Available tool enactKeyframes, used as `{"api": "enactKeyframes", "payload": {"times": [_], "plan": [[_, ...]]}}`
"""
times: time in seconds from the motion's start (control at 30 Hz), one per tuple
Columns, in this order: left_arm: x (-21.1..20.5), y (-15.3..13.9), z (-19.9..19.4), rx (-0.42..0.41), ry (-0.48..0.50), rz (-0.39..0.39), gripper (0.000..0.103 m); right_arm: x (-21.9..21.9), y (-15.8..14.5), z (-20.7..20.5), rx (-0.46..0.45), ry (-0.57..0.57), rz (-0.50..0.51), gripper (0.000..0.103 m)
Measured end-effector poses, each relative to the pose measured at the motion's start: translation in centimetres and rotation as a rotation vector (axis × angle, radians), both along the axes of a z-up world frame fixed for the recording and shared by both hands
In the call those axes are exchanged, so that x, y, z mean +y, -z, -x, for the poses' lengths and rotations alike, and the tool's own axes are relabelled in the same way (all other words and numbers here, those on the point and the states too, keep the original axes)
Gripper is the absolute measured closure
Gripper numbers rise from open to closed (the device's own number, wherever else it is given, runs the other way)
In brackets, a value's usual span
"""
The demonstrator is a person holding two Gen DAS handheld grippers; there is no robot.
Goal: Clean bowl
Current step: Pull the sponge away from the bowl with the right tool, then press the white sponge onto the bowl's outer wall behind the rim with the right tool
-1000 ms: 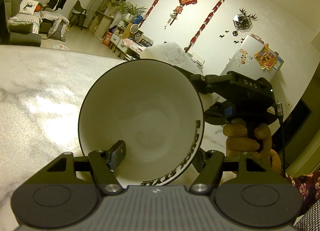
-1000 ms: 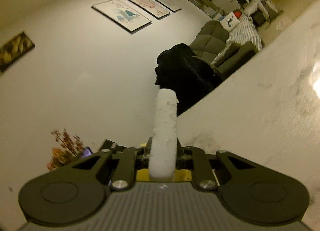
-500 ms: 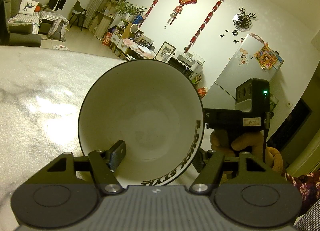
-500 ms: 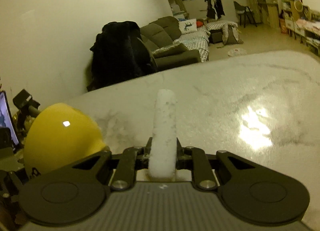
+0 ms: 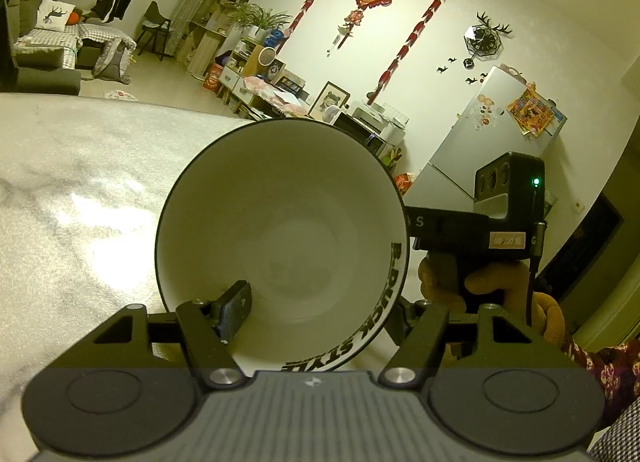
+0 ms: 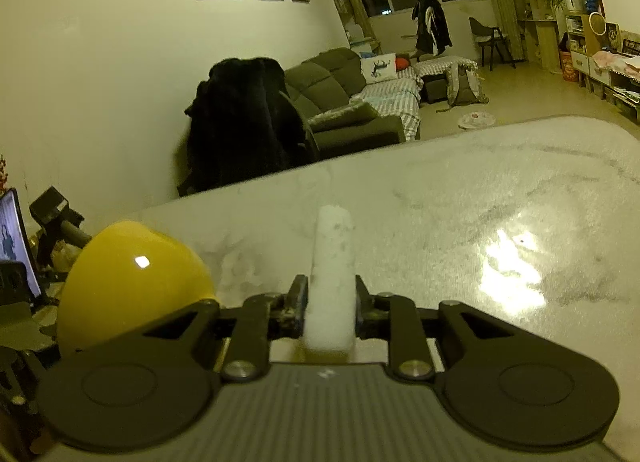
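The bowl (image 5: 280, 230), white inside with a black rim and lettering, is held tilted on its side above the marble table (image 5: 72, 198). My left gripper (image 5: 320, 310) is shut on its lower wall, with one finger (image 5: 236, 308) inside and the other outside. In the right wrist view the bowl's yellow outside (image 6: 132, 282) shows at the lower left. My right gripper (image 6: 330, 294) is shut on a white sponge (image 6: 332, 262) that sticks out forward over the table, to the right of the bowl and apart from it. A hand (image 5: 492, 282) holds that gripper's black body behind the bowl's right rim.
The marble table (image 6: 480, 202) stretches ahead with a bright glare patch. A phone screen (image 6: 12, 242) and a small black stand (image 6: 52, 210) are at the table's left edge. A chair draped with a dark coat (image 6: 244, 122) stands beyond the far edge.
The right gripper with the sponge came down from behind the bowl's top rim to its right side and rolled level. Its view swung from the wall to the table. Bowl and left gripper stayed still.
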State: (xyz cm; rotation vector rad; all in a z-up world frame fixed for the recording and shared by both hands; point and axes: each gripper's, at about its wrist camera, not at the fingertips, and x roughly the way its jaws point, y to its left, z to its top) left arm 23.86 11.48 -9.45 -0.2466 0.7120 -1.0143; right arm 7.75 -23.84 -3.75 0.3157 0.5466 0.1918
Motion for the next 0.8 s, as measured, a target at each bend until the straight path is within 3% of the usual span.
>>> {"api": "enactKeyframes", "payload": {"times": [0.37,0.57,0.8], "plan": [[0.0,0.1,0.0,0.001,0.0,0.002,0.034,-1.6,-2.1,2.5,-0.217,-0.14,-0.281,0.085],[0.1,0.1,-0.1,0.001,0.001,0.001,0.034,-1.8,-3.0,3.7,-0.309,-0.238,-0.373,0.085],[0.0,0.1,0.0,0.003,-0.001,0.003,0.034,-0.9,-3.0,3.7,-0.299,-0.207,-0.248,0.085]]}}
